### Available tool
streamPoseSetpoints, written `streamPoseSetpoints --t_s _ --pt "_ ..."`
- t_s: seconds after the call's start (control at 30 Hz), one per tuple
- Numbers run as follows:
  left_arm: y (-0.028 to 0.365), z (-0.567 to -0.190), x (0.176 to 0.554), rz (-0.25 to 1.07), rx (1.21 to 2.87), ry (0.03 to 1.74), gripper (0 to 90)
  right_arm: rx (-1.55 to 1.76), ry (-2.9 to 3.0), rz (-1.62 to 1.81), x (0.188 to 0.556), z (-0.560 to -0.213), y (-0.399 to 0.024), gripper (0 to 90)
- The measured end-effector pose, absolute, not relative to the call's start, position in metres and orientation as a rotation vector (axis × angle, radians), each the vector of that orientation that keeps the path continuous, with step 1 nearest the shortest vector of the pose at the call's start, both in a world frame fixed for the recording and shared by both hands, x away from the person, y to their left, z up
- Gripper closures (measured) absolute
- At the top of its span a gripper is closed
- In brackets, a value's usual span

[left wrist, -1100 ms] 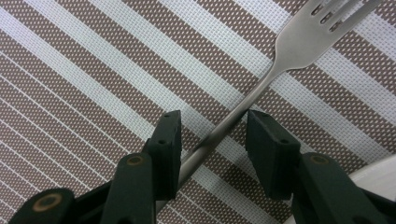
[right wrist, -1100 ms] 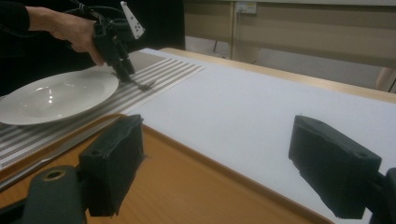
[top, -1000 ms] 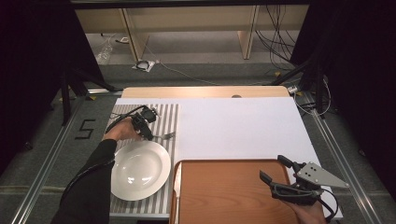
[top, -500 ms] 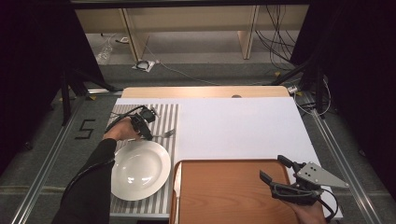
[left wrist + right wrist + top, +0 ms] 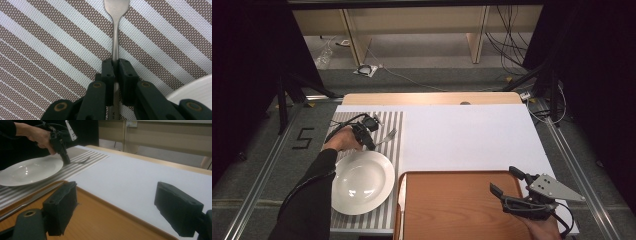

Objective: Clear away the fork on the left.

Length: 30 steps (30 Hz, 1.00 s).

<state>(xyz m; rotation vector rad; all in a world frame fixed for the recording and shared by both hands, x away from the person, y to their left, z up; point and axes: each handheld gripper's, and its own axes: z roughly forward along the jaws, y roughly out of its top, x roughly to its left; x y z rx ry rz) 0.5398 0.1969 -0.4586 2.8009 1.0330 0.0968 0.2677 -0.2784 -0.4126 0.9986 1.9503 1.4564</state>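
A silver fork [image 5: 115,37] lies on the striped placemat [image 5: 394,120], just above the white plate [image 5: 362,182]. My left gripper [image 5: 115,63] points down at it. Its jaws have just been closing and now both pads press on the fork's handle. In the high view the left gripper [image 5: 371,145] sits at the plate's far rim, with the fork [image 5: 387,136] sticking out to its right. My right gripper [image 5: 503,179] hovers open over the right part of the wooden tray [image 5: 457,205] with nothing between its fingers.
A knife [image 5: 400,200] lies along the tray's left edge, beside the plate. A white cloth [image 5: 472,135] covers the table right of the placemat. In the right gripper view the plate [image 5: 30,170] and the left gripper [image 5: 67,160] are at the far left.
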Motion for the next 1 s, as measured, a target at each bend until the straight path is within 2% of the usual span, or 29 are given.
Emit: streamPoseSetpoints --t_s 0.27,0.37,0.6,0.8,1.0 --pt "0.199 -0.453 0.542 0.203 2.79 1.057 83.0 0.995 1.951 1.456 0.268 -0.413 -0.278 19.3" --pt "0.2 -0.446 0.544 0.29 2.785 1.075 83.0 0.996 1.95 1.455 0.268 -0.413 -0.279 19.3" --pt "0.203 -0.424 0.543 0.376 2.774 1.104 83.0 0.997 1.949 1.456 0.267 -0.412 -0.279 19.3" --pt "0.205 -0.406 0.535 0.33 2.694 1.172 83.0 0.993 1.95 1.452 0.267 -0.413 -0.278 19.4" --pt "0.196 -0.393 0.516 0.266 2.654 1.163 83.0 1.001 1.953 1.445 0.268 -0.413 -0.278 19.3"
